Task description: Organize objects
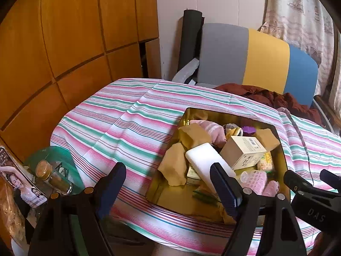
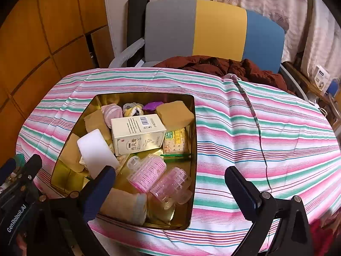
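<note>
Right wrist view: my right hand-held gripper [image 2: 170, 183] hangs wide and empty over the gold tin [image 2: 192, 170] mid-counter, pink rollers [image 2: 147, 176] nearest. My left hand-held gripper [image 1: 168, 183] gapes empty too. I should descend straight, pinching one roller only.

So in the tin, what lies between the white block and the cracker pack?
The cream carton lies between the white block and the cracker pack, tilted over other items in the tin. The right wrist view shows it best.
</note>
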Demonstrator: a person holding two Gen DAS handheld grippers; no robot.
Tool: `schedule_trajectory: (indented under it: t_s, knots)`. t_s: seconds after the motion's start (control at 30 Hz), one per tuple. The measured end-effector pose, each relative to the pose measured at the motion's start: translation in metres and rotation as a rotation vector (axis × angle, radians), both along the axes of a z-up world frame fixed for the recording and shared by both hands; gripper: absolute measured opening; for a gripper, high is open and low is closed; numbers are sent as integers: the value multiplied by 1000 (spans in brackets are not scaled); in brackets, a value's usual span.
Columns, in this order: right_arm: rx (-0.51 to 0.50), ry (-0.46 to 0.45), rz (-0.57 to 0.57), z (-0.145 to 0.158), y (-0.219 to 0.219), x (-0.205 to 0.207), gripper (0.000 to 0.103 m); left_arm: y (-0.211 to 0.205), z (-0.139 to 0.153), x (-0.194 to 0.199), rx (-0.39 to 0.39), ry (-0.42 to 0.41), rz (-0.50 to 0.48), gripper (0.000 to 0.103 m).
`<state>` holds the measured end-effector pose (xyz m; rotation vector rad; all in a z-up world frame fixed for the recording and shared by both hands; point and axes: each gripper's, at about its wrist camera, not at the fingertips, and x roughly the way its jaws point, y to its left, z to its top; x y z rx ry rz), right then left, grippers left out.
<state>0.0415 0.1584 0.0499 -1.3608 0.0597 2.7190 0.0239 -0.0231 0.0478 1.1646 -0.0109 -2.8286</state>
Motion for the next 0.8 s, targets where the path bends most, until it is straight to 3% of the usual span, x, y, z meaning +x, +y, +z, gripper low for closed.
schedule_trajectory:
  t_s: [0.23, 0.8]
  knots:
    - [9, 4, 7, 1, -3, 1, 103, 6, -4, -1, -46, -23, -8, 77]
    - [-1, -4, -1, 0, 0, 1, 103, 7, -9, -2, -73, -58, -16, 77]
